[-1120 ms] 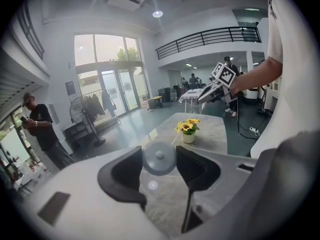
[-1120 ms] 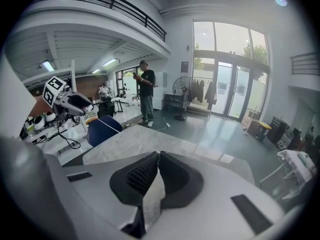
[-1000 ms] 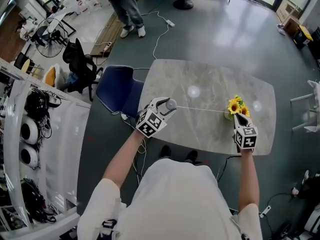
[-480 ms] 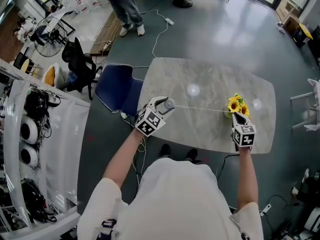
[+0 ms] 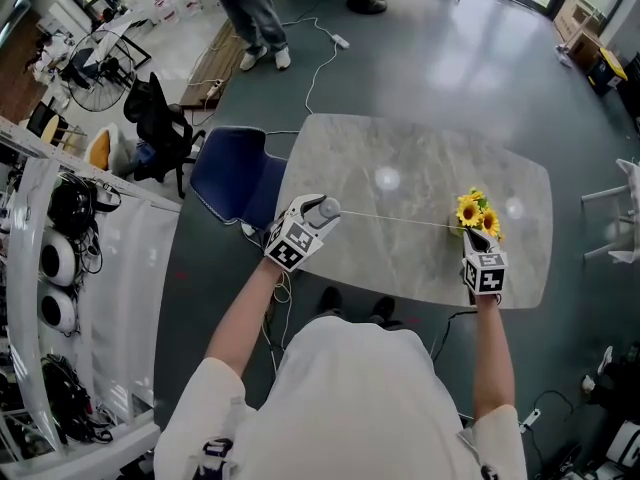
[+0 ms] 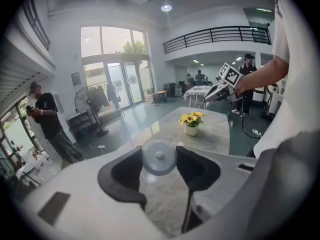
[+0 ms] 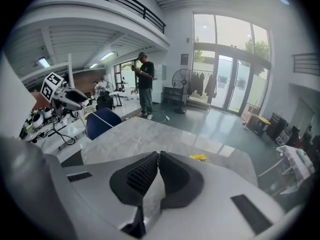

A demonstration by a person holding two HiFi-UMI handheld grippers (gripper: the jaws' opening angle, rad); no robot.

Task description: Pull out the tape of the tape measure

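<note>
A round grey tape measure [image 5: 327, 208] sits between the jaws of my left gripper [image 5: 320, 213] over the table's left edge; in the left gripper view the case [image 6: 159, 157] fills the gap and both pads press on it. A thin tape [image 5: 400, 218] runs taut from it to the right. Its far end reaches my right gripper [image 5: 470, 238], whose jaws are shut [image 7: 157, 156] on it. The left gripper [image 7: 60, 96] and the tape [image 7: 82, 115] show at the left of the right gripper view. In the left gripper view the right gripper [image 6: 224, 85] appears at upper right.
The marble table [image 5: 400, 158] carries a small pot of sunflowers [image 5: 476, 213] just beyond my right gripper. A blue chair [image 5: 235, 173] stands at the table's left end. A person [image 5: 250, 13] stands on the floor beyond, near a cable. Equipment racks [image 5: 60, 248] line the left.
Both grippers have sunk a little toward the table, and the left one has drifted slightly left with the tape measure. The tape stays taut between them.
</note>
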